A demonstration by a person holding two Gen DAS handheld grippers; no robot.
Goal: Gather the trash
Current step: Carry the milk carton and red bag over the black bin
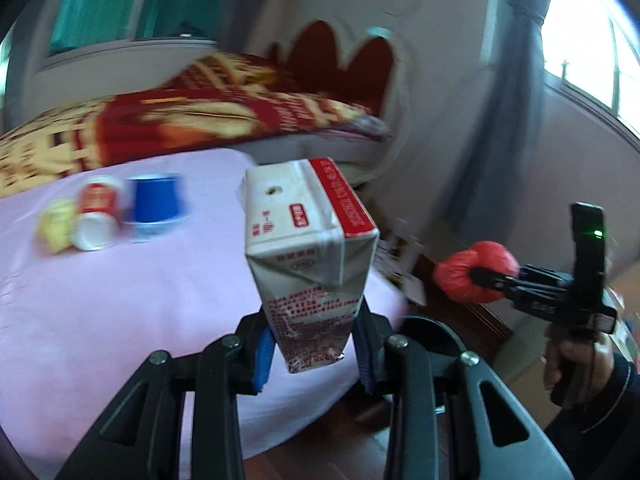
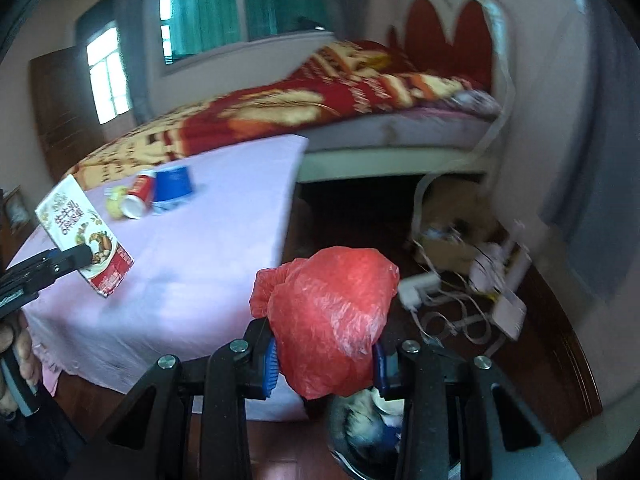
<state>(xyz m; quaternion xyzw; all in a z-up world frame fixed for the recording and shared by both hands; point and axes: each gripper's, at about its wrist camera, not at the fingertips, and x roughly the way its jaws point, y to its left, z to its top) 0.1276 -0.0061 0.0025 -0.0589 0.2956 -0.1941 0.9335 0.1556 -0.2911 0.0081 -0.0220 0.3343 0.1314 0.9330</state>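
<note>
**Two pieces of trash in hand, three still on the pink surface**

Nearest the lens, the left gripper (image 1: 316, 344) is clamped on the lower end of a white-and-red drink carton (image 1: 310, 248), lifted clear of the pink-covered surface (image 1: 120, 300) and held over its near edge. To the carton's right, off that surface and over the wooden floor, the right gripper (image 2: 324, 360) is closed on a crumpled red plastic bag (image 2: 332, 320). Directly beneath the bag sits what appears to be a bin (image 2: 368, 420) already holding some scraps, though blur and the gripper frame hide most of it. Neither item has been dropped yet. Beyond the carton, further in on the surface, lie a tipped red-and-white cup (image 1: 98, 212), a blue cup (image 1: 156, 206) just beside it and a small yellow lump (image 1: 58, 226) touching the red cup. By these views, the job is under way: two items await disposal and three remain to be picked up.
</note>
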